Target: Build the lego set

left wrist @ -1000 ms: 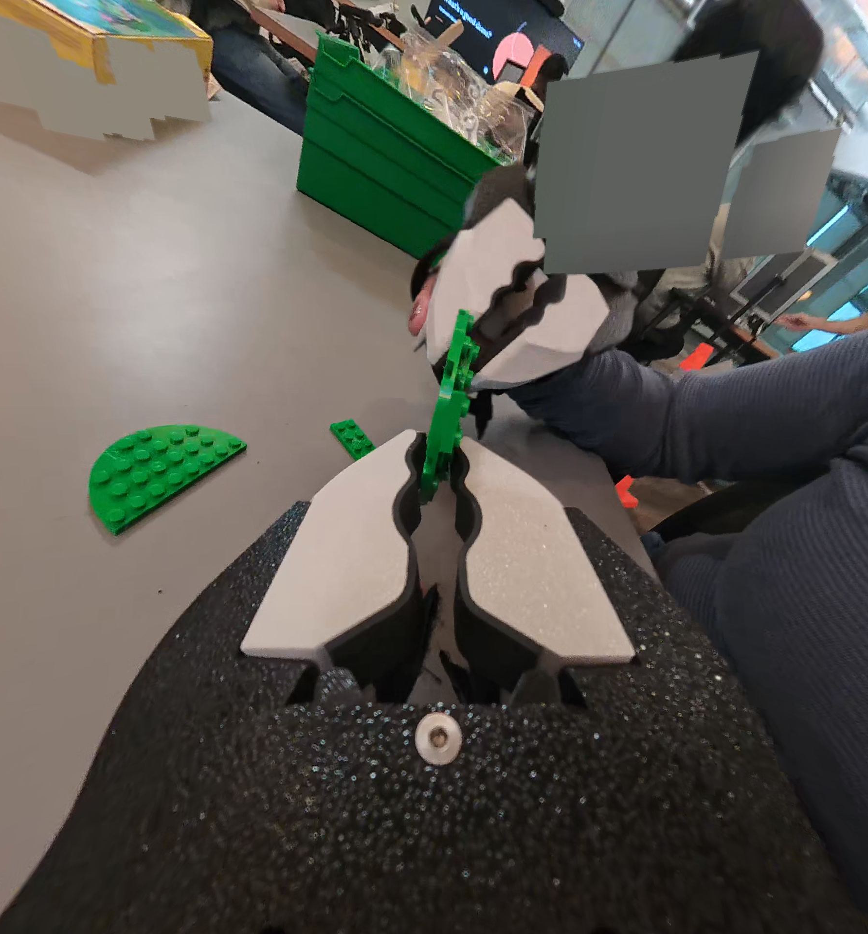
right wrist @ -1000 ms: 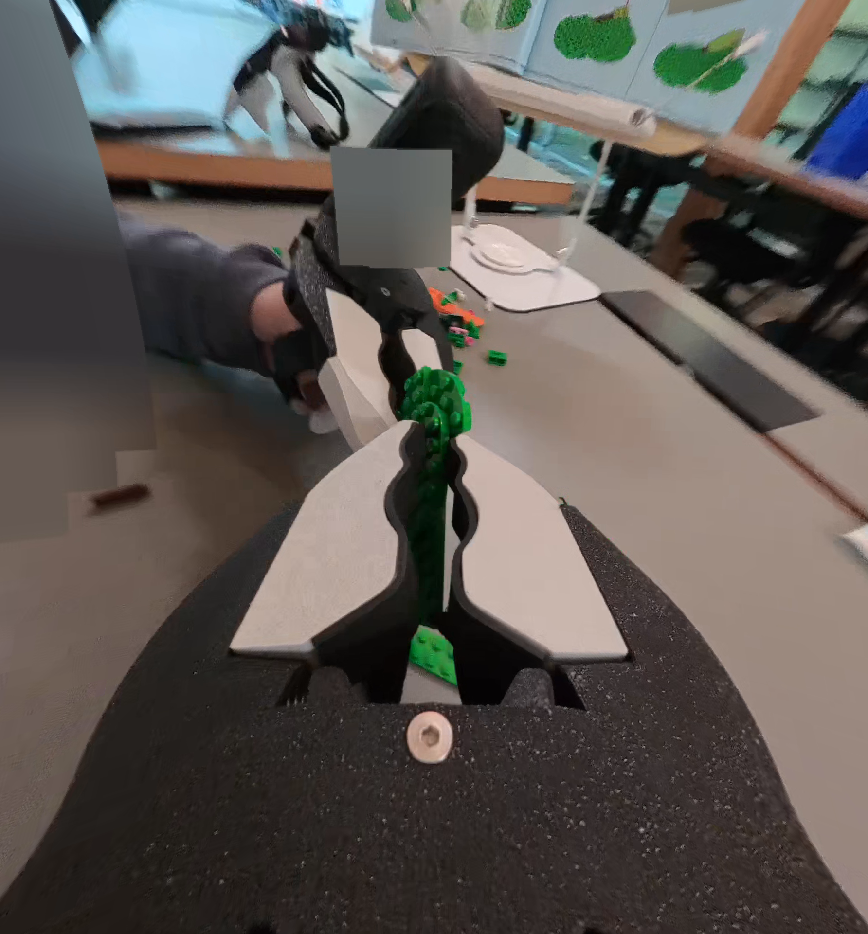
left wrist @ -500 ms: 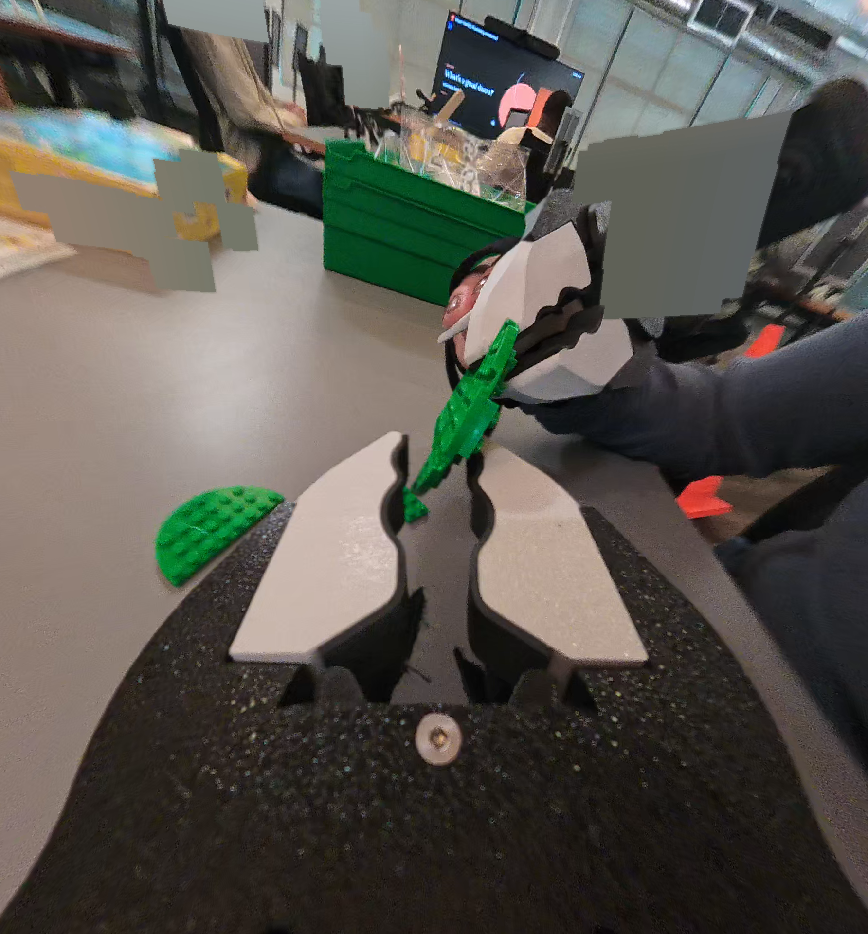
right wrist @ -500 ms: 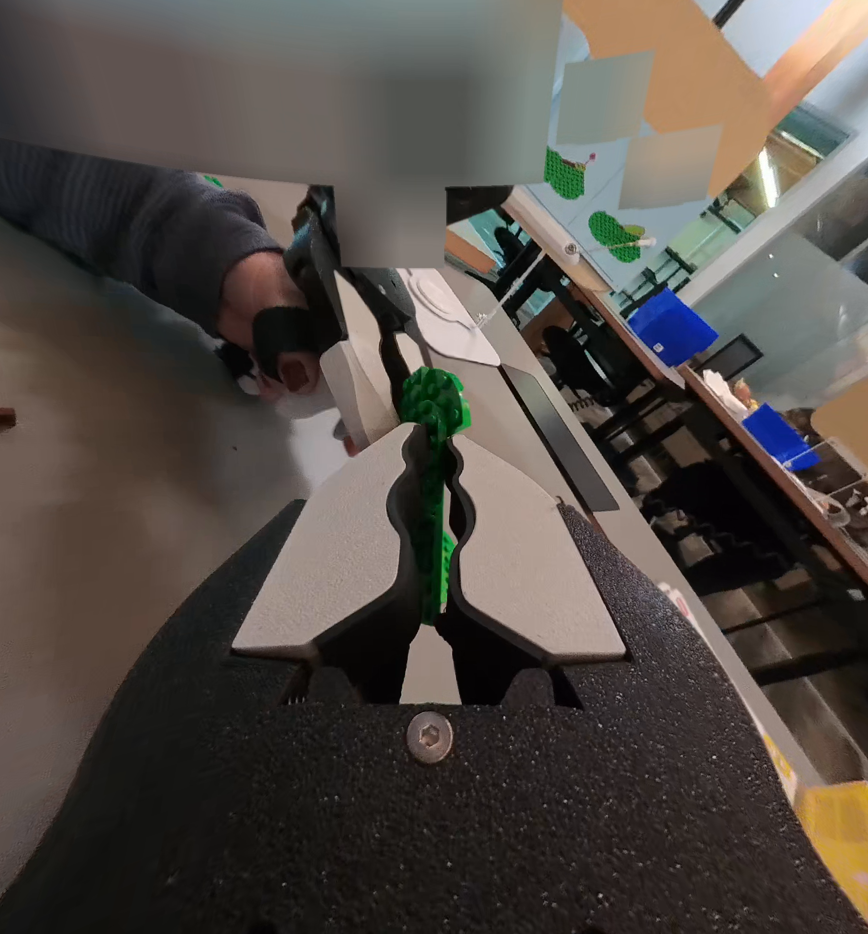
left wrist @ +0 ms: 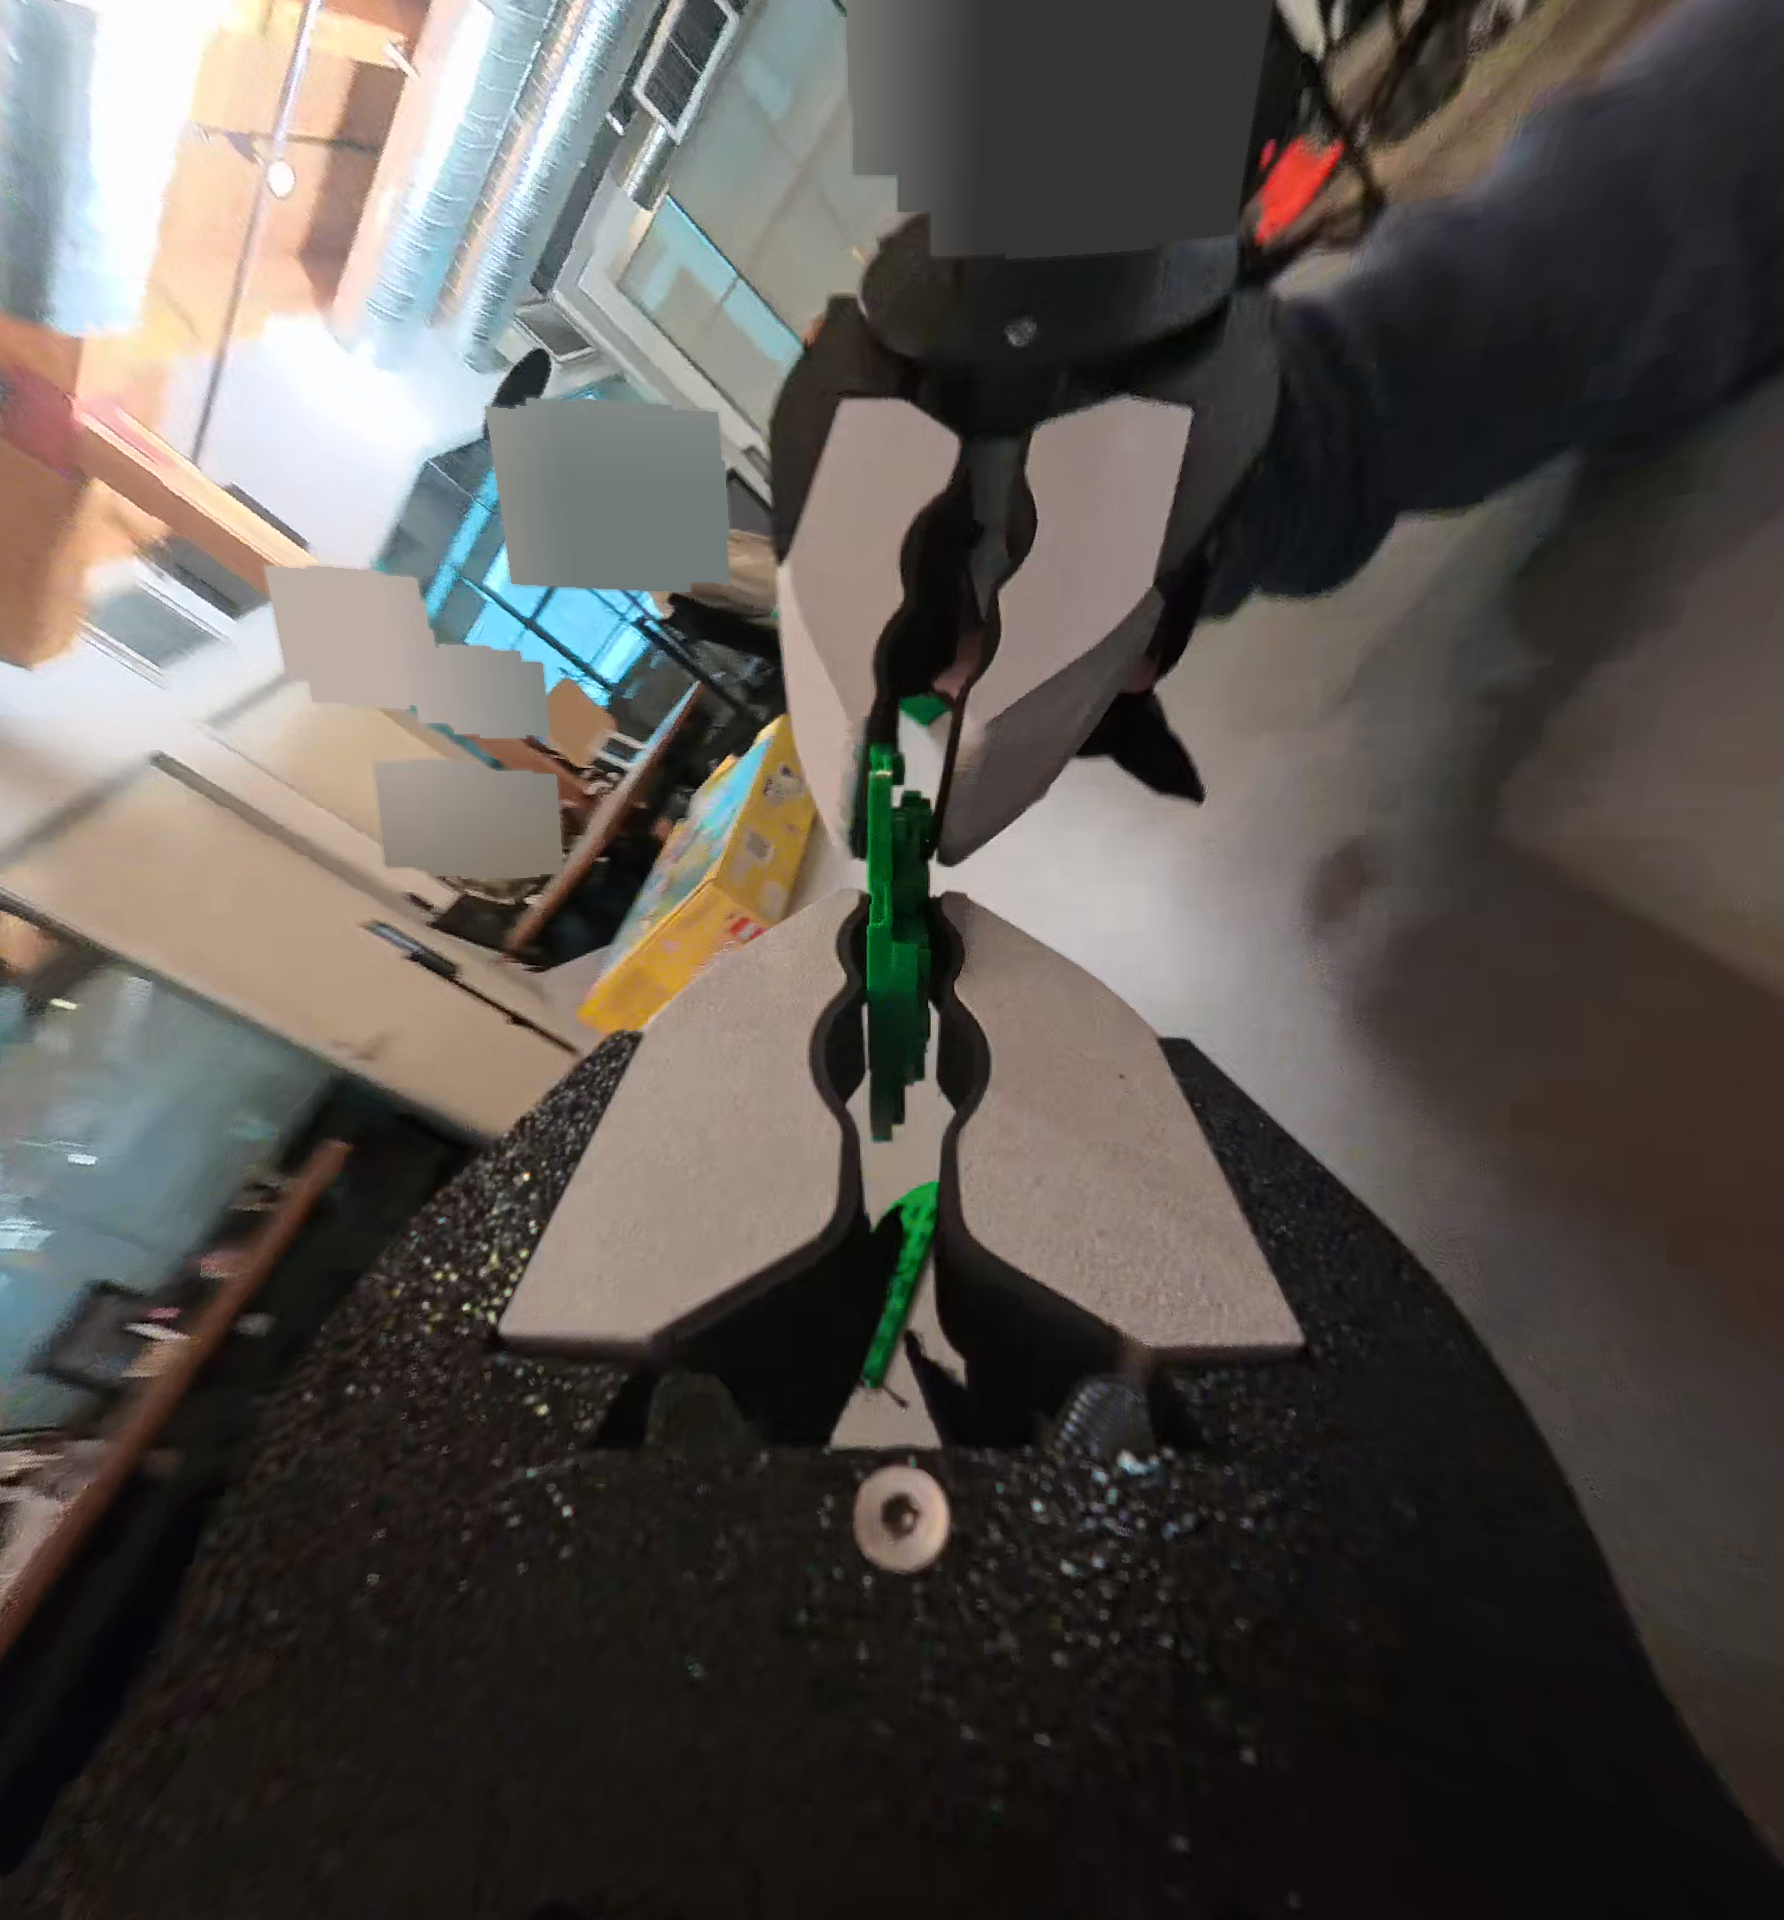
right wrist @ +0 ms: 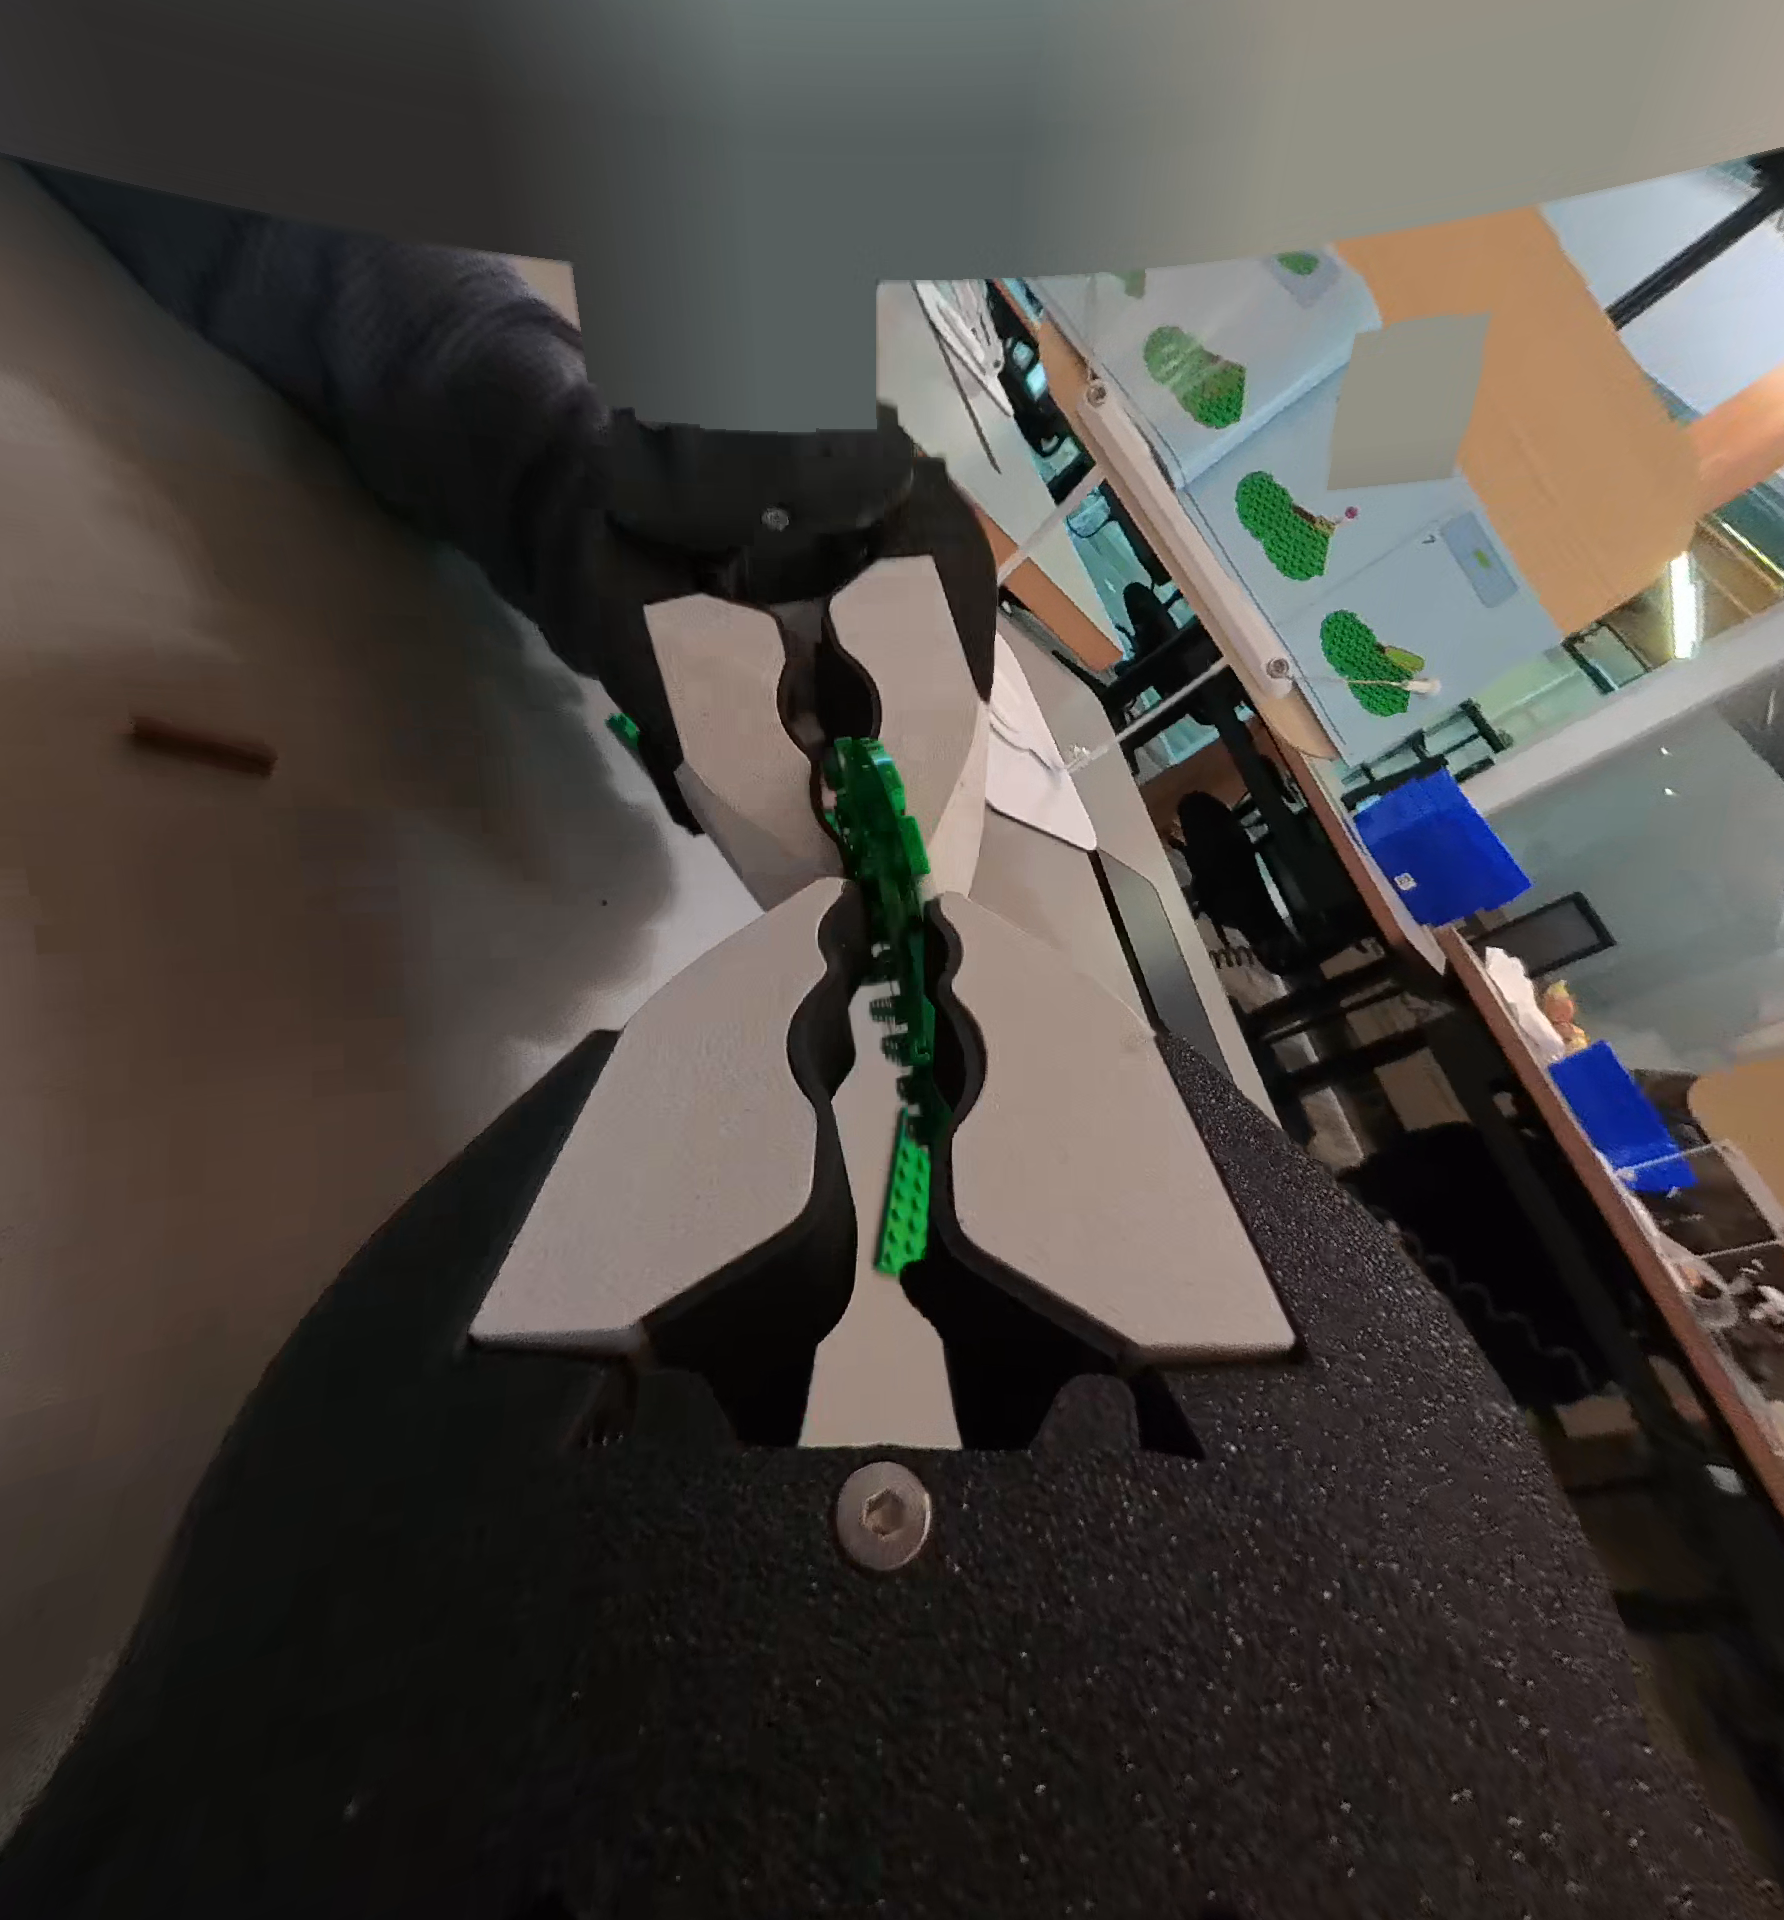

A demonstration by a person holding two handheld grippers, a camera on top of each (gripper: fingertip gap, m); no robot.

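Facing tip to tip, both grippers' jaws pinch the edge-on green plate assembly (left wrist: 896, 935) between them.

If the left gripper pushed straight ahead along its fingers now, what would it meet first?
Most likely the right gripper, facing it tip to tip just beyond the left gripper; both clamp the same green studded lego plate assembly. The depth gap is unclear.

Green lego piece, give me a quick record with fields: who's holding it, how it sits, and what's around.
held piece: green lego plate assembly, edge-on to both cameras
left gripper: shut on it
right gripper: shut on it
gripper arrangement: tip to tip, facing each other
support: lifted off the grey table
background: yellow box; blue bins
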